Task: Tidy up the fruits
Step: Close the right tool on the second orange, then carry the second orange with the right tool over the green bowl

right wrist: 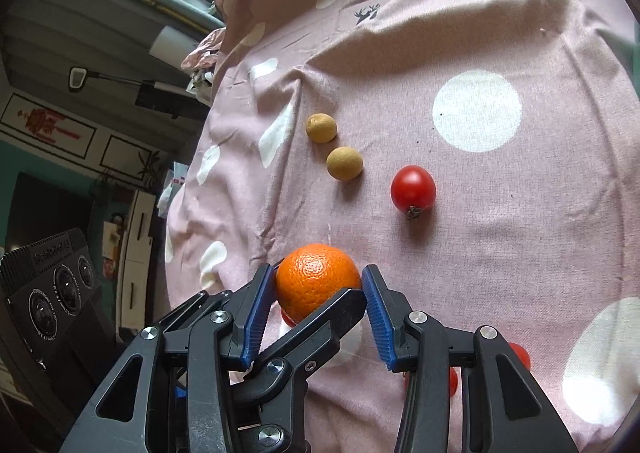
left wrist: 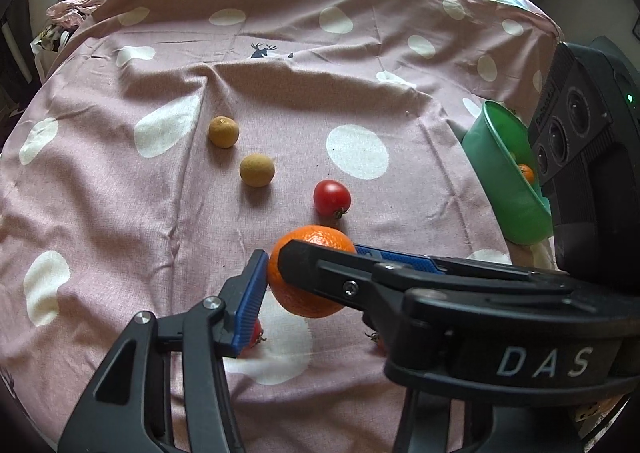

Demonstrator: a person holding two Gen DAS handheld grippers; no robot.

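An orange (left wrist: 304, 293) (right wrist: 316, 277) sits between blue-padded fingers of both grippers above the pink spotted cloth. My left gripper (left wrist: 308, 273) has one pad (left wrist: 252, 293) against the orange's left side; the right gripper's black finger (left wrist: 320, 269) crosses in front of it. In the right wrist view my right gripper (right wrist: 318, 293) has its pads (right wrist: 378, 313) on both sides of the orange, and the left gripper's finger (right wrist: 320, 325) crosses below it. A red tomato (left wrist: 331, 197) (right wrist: 413, 189) and two tan longans (left wrist: 257, 170) (left wrist: 223, 131) (right wrist: 345, 163) (right wrist: 321, 128) lie beyond.
A green bowl (left wrist: 508, 181) with a small orange fruit (left wrist: 526, 172) inside is tilted at the right, beside the right gripper's camera body (left wrist: 580, 157). More small red tomatoes (right wrist: 520, 355) (left wrist: 254, 335) lie under the grippers. The cloth (left wrist: 120, 213) is wrinkled.
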